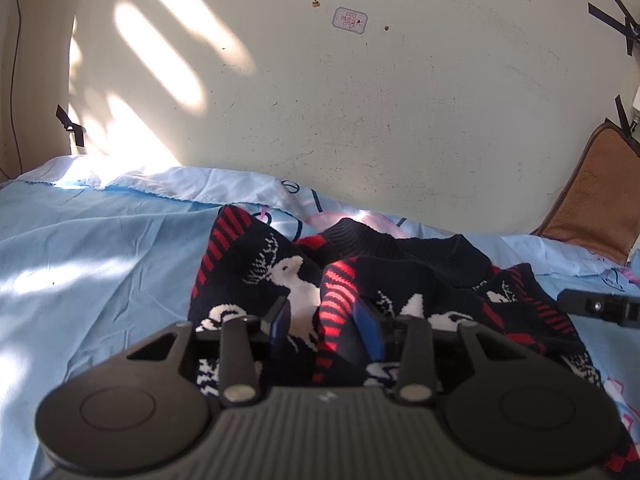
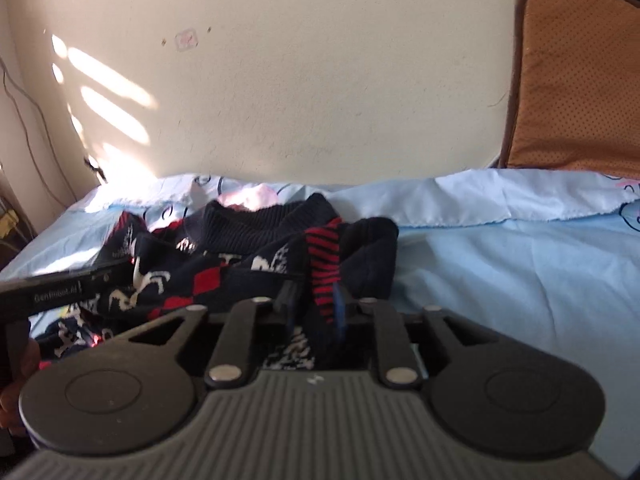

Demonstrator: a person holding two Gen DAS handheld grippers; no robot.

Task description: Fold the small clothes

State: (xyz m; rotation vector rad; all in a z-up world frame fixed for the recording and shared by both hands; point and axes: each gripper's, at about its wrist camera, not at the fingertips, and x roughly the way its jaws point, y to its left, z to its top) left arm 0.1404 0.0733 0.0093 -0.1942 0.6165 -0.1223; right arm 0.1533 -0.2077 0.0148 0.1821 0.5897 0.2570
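A small navy knit sweater [image 1: 416, 256] with red stripes and white deer lies bunched on the light blue bedsheet [image 1: 100, 264]. My left gripper [image 1: 323, 320] hangs over its near part, open. A red-striped sleeve [image 1: 338, 300] lies between its blue pads, beside the right one. In the right wrist view the sweater [image 2: 240, 224] sits left of centre. My right gripper [image 2: 314, 306] has its jaws close together on a red-striped sleeve [image 2: 324, 264], which runs from them back over the sweater's body.
The cream wall [image 1: 360, 100] rises just behind the bed. A brown cushion [image 2: 580, 80] leans against it on the right. The left tool's black body [image 2: 60, 292] crosses the lower left, with a hand [image 2: 16, 380] under it. Bare sheet [image 2: 500, 280] spreads to the right.
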